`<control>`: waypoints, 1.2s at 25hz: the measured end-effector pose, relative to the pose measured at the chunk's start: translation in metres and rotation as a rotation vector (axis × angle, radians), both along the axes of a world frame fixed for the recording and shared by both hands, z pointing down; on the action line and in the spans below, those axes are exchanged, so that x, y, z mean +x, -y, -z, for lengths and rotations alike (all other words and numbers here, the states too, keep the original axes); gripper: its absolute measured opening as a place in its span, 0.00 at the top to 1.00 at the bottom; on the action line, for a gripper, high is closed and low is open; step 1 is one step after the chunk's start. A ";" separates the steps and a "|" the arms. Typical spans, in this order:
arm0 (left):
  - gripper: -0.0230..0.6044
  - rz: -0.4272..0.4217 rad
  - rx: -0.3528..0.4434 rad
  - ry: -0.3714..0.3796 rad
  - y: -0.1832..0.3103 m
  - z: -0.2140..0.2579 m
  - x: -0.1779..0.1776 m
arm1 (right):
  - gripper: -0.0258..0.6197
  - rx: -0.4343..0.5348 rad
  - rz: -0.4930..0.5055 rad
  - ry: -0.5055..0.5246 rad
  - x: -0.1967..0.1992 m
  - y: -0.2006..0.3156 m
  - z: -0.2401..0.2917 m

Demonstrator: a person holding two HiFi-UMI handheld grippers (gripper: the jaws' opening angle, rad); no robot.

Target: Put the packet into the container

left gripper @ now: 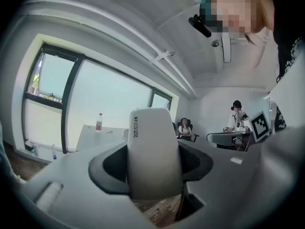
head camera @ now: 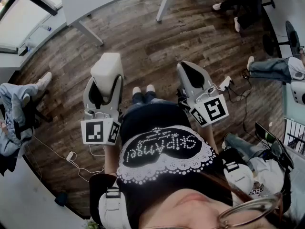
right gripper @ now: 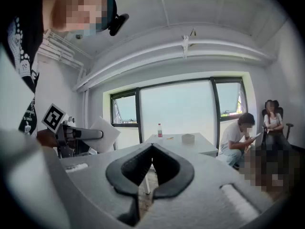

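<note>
Firmly clamped between the 2 jaws of the left gripper, a white packet stands upright, held above the wood floor. Jaws of the right gripper meet at their tips, nothing between them.

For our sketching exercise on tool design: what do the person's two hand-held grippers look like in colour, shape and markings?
Both the left gripper and right gripper have pale grey, rounded bodies with black-lined jaws. Each carries a white marker cube printed with black squares. A white cable plug sticks out of the right one.
</note>
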State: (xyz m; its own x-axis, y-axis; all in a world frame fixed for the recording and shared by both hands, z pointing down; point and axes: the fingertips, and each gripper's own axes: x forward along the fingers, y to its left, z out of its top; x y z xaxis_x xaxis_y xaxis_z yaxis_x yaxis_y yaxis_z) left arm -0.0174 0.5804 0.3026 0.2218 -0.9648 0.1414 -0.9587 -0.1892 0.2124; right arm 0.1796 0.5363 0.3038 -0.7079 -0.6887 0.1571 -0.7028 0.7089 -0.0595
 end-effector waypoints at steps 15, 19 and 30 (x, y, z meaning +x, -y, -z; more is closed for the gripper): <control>0.52 -0.010 0.014 0.011 0.009 0.000 0.030 | 0.96 0.003 -0.020 0.012 0.036 0.004 -0.007; 0.52 -0.005 0.017 0.015 0.012 0.005 0.041 | 0.96 0.001 -0.023 0.014 0.050 0.007 -0.005; 0.52 0.004 0.020 0.001 0.025 -0.001 0.061 | 0.96 -0.005 -0.005 0.043 0.071 0.018 -0.012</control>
